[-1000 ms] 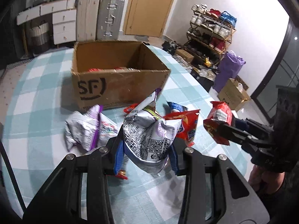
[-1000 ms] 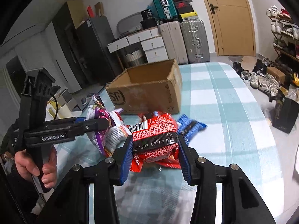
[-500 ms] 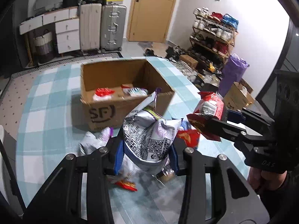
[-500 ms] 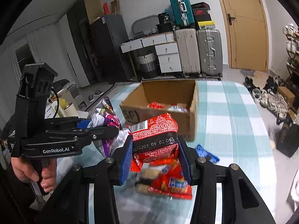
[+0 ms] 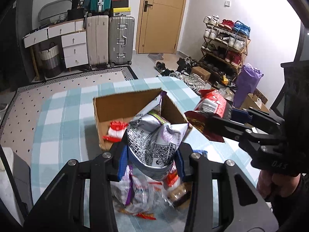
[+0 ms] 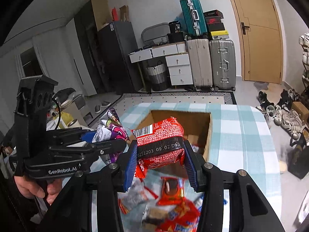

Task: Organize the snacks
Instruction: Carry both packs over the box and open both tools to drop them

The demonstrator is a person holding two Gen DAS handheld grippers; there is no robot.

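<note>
My left gripper (image 5: 150,160) is shut on a silver and purple snack bag (image 5: 154,135) held in the air over the near edge of an open cardboard box (image 5: 100,112). A red and white packet (image 5: 115,129) lies inside the box. My right gripper (image 6: 160,154) is shut on a red snack packet (image 6: 160,137), raised in front of the same box (image 6: 208,135). The right gripper also shows in the left wrist view (image 5: 218,121) at the box's right side, and the left gripper shows in the right wrist view (image 6: 104,143). Loose snacks (image 5: 135,193) lie on the checked tablecloth below.
The table with a blue and white checked cloth (image 5: 58,119) holds the box. More red packets (image 6: 173,208) lie under the right gripper. Suitcases (image 5: 119,40), drawers and a door stand at the far wall; a shoe rack (image 5: 224,44) stands at the right. A hand (image 6: 32,187) grips the left tool.
Both grippers have risen with their bags and moved toward the box. The box now sits lower in both views and its inside shows.
</note>
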